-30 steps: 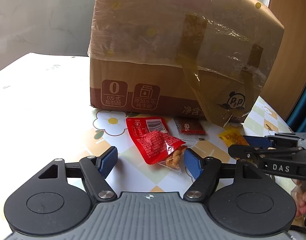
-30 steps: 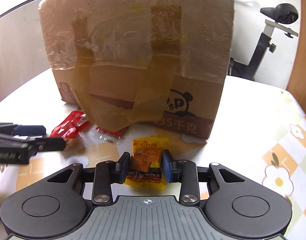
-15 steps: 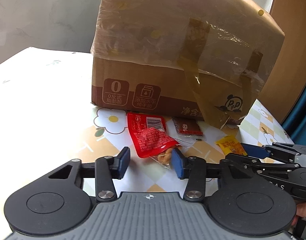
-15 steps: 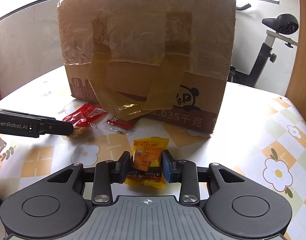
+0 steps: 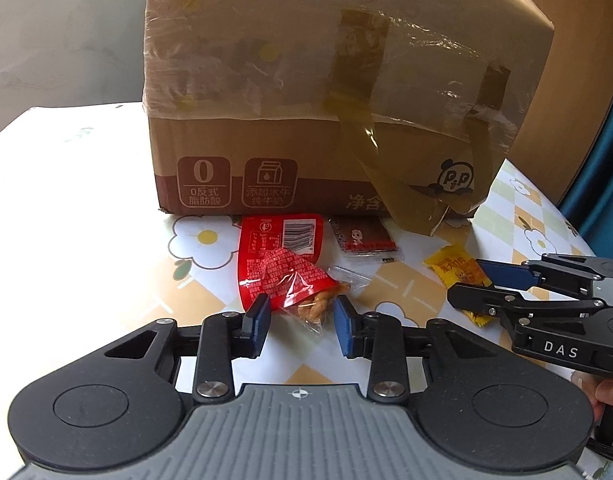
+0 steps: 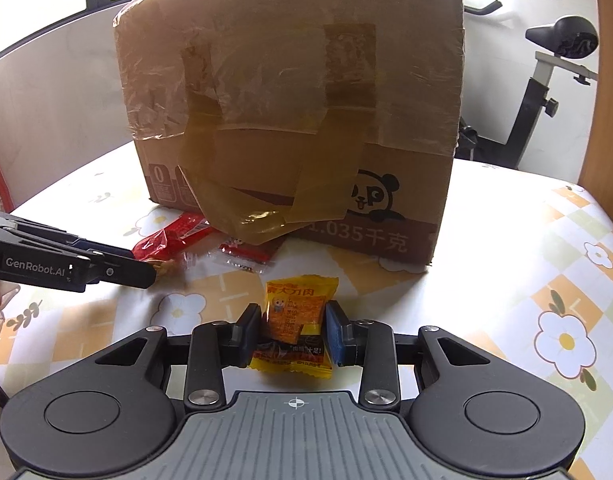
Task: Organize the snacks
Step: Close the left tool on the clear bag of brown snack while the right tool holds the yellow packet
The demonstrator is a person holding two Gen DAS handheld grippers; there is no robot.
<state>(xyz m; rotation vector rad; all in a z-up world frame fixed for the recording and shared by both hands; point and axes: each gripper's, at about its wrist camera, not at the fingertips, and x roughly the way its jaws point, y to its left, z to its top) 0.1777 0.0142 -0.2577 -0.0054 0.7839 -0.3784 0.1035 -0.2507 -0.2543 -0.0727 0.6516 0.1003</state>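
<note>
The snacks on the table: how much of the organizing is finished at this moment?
Nothing looks put away yet. In hand: the right gripper is shut on the yellow snack packet; the left gripper, open, straddles the red peanut packet. Left: the small dark red packet lies untouched by the taped cardboard box.

One large brown cardboard box [image 5: 338, 92] wrapped in clear and amber tape. Three snack packets: one red foil packet [image 5: 280, 258] (clear end showing nuts), one small flat dark-red sachet [image 5: 364, 237], one yellow-orange wrapped packet [image 6: 296, 316]. Two black two-finger grippers with blue pads: left gripper [image 5: 302, 319], right gripper [image 6: 292, 330]. One floral-patterned tabletop [image 6: 526, 264].
</note>
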